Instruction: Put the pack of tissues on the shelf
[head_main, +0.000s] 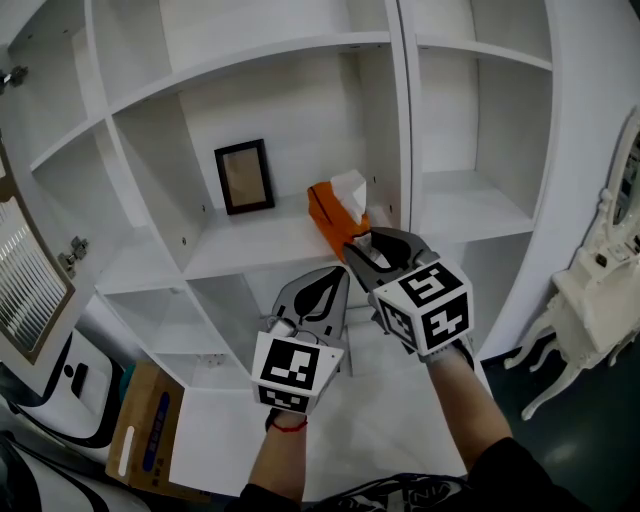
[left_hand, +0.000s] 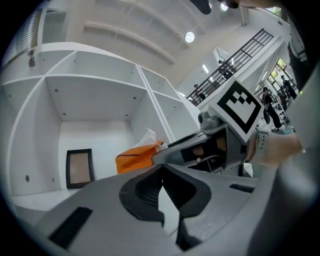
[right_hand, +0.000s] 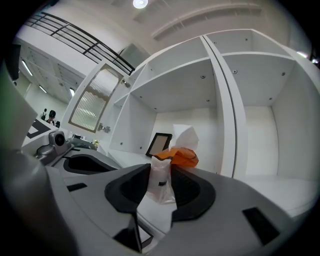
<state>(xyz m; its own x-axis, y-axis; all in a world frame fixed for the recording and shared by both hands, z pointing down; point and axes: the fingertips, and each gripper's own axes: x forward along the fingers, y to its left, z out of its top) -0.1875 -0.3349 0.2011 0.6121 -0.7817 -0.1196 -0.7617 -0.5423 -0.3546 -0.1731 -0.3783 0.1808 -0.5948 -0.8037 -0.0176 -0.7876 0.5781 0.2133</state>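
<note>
On the middle board of the white shelf unit (head_main: 250, 245), a black picture frame (head_main: 245, 177) leans against the back wall. To its right the orange pack of tissues (head_main: 335, 215) rests near the upright divider. The right tongs (right_hand: 159, 170) stand open, with the pack's clear wrapper end between them. The left tongs (left_hand: 161, 170), lower and beside them, are closed and empty.
</note>
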